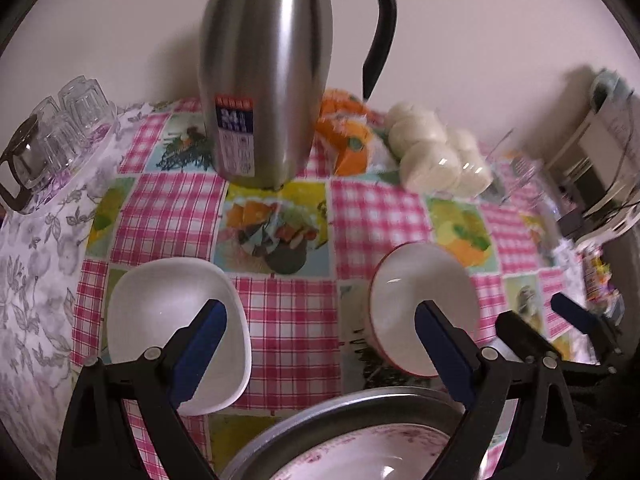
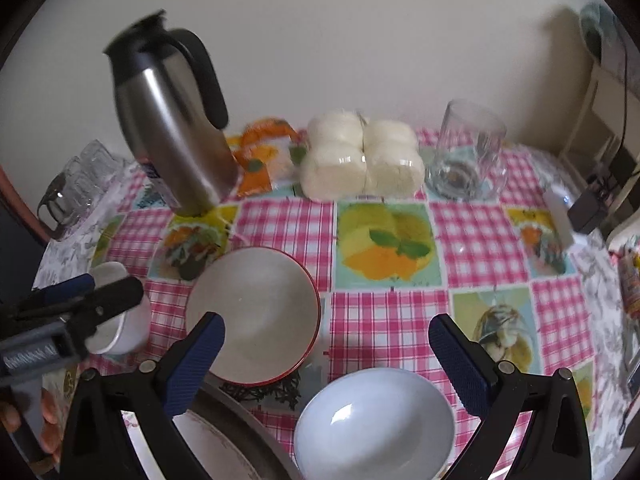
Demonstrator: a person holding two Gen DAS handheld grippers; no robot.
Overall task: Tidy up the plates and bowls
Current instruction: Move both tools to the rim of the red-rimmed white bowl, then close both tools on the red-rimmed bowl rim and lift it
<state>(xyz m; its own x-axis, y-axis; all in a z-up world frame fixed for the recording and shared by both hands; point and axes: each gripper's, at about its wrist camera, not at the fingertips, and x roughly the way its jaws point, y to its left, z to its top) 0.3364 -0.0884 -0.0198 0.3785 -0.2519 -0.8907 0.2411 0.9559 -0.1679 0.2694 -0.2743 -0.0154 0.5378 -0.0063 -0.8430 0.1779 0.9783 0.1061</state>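
Observation:
My left gripper (image 1: 324,350) is open above the table. A white squarish bowl (image 1: 172,328) lies behind its left finger and a red-rimmed round bowl (image 1: 420,304) behind its right finger. Below it a metal tray (image 1: 320,416) holds a floral plate (image 1: 360,456). My right gripper (image 2: 330,364) is also open and holds nothing. It hovers between the red-rimmed bowl (image 2: 256,312) and a pale round bowl (image 2: 372,424). In the right wrist view the left gripper (image 2: 100,290) partly hides the squarish bowl (image 2: 124,328). The right gripper (image 1: 548,320) shows at the left wrist view's right edge.
A steel thermos jug (image 1: 264,80) stands at the back, with an orange packet (image 1: 348,136) and wrapped white buns (image 2: 360,160) beside it. Upturned glasses (image 1: 72,128) sit at the far left and a tall glass (image 2: 464,152) at the back right. A hand (image 2: 44,420) holds the left tool.

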